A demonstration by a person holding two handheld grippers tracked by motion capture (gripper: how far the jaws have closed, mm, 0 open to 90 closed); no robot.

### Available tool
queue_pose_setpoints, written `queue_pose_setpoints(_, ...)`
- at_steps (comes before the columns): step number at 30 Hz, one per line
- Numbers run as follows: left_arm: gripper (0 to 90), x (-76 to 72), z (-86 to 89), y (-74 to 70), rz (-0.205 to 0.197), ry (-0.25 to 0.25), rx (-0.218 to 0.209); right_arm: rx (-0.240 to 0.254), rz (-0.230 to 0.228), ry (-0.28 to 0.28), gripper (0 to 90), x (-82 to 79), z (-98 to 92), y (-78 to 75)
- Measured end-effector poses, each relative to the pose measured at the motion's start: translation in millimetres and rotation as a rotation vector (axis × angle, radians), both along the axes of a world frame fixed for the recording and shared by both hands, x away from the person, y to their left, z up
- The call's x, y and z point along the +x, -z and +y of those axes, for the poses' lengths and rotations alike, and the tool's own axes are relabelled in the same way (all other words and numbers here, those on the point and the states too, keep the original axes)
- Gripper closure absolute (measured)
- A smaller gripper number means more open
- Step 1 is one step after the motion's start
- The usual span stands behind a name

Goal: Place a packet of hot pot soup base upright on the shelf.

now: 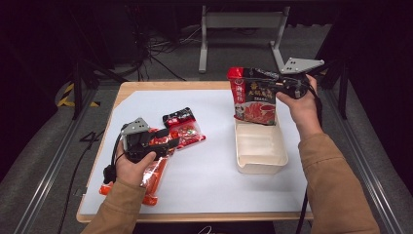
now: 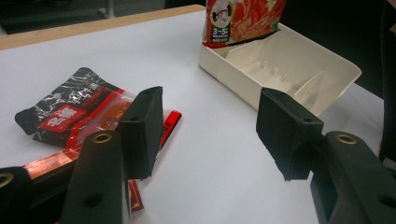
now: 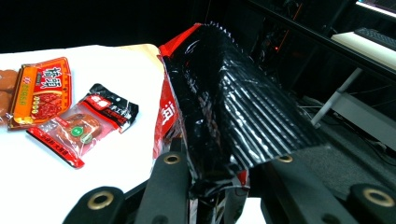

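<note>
White sheeting covers the table, where a cream plastic tray (image 1: 260, 146) sits. Over the tray's far end, the right gripper (image 1: 281, 87) pinches a red-and-black foil pouch (image 1: 253, 95) by its top seam; it looks light, crinkly, probably slippery. Left of the tray, the left gripper (image 2: 210, 130) stands half-open, empty.

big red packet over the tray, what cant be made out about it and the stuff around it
- Big red packet: its base, in the high view, hidden behind the cream tray wall.
- Right gripper: pads, in the right gripper view, covered by the packet's foil.
- Orange packet: label, in the high view, hidden under the left gripper.
</note>
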State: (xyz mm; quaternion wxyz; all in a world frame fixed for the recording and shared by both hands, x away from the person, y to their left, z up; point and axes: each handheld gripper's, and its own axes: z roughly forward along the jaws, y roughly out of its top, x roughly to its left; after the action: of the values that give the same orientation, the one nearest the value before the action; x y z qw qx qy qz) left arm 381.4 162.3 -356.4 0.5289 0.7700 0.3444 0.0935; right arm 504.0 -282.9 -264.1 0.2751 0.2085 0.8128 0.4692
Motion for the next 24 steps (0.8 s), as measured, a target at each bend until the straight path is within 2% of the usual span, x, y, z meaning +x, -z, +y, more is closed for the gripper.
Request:
queue_pose_setpoints(5, 42.3, 0.5, -0.6, 0.4, 0.005, 0.003, 0.004, 0.004, 0.001, -0.005, 76.0, 0.6, -1.4, 5.8)
queue_pose_setpoints(9, 42.1, 1.0, -1.3, 0.7, 0.003, 0.001, 0.001, -0.022, 0.013, -0.009, 74.2, 1.2, -0.4, 14.1)
queue_pose_setpoints(13, 41.7, 2.0, -1.5, 1.2, 0.002, 0.002, 0.004, -0.027, 0.018, -0.018, 73.5, 0.1, -0.4, 22.2)
queue_pose_setpoints(17, 41.4, 3.0, -2.3, 1.7, 0.007, 0.001, 0.003, -0.066, 0.054, -0.006, 72.8, 0.5, -1.5, 33.7)
queue_pose_setpoints(20, 40.4, 3.9, -3.4, 2.5, 0.001, -0.001, 0.009, -0.029, 0.065, 0.006, 72.3, -0.5, -6.2, 39.3)
queue_pose_setpoints(24, 38.0, 4.2, -5.4, 2.8, -0.008, -0.005, 0.020, -0.008, 0.075, 0.026, 71.9, -2.7, -14.2, 44.4)
